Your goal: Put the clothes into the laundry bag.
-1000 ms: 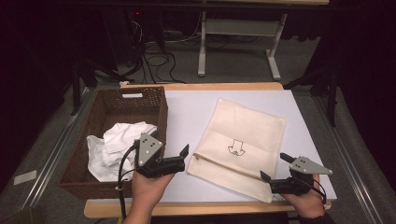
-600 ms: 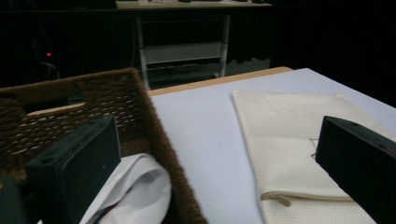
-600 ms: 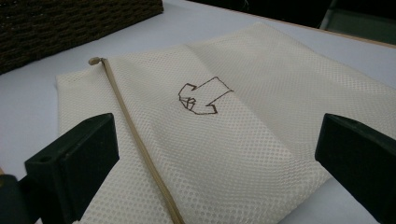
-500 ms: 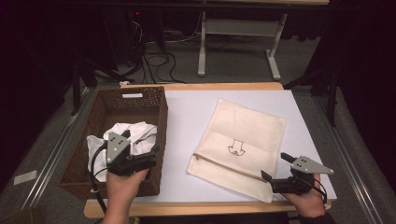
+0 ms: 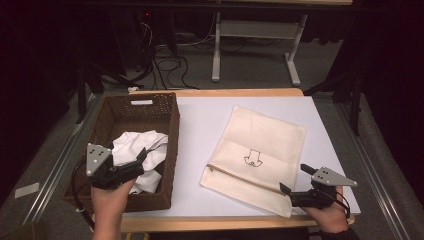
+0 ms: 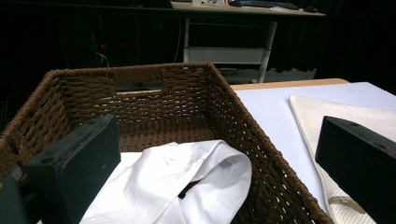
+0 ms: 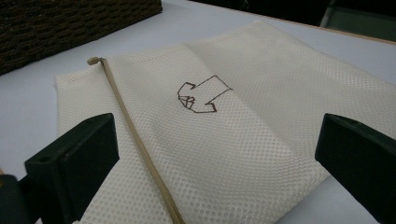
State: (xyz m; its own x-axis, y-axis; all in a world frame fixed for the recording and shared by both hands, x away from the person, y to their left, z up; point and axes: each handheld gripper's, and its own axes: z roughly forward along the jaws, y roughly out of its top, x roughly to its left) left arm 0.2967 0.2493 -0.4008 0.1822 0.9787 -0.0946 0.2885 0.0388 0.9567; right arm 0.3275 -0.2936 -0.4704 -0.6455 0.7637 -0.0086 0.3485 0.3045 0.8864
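— Dark room behind, pale table in front. Where was the white shirt?

— Heaped in the wicker basket, lower left of frame, directly ahead of the left gripper. Jaws spread wide, holding nothing.

— And the right gripper?

— Lower right, likewise wide and unladen, aimed at the mesh bag, well apart from the shirt. Left hand looked nearer.

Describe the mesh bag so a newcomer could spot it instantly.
Start at the white table top and look right of the brown wicker basket. The cream mesh bag lies flat there, in front of the open right gripper. A small dark shirt outline is drawn mid-bag, and a tan zipper runs along one end.
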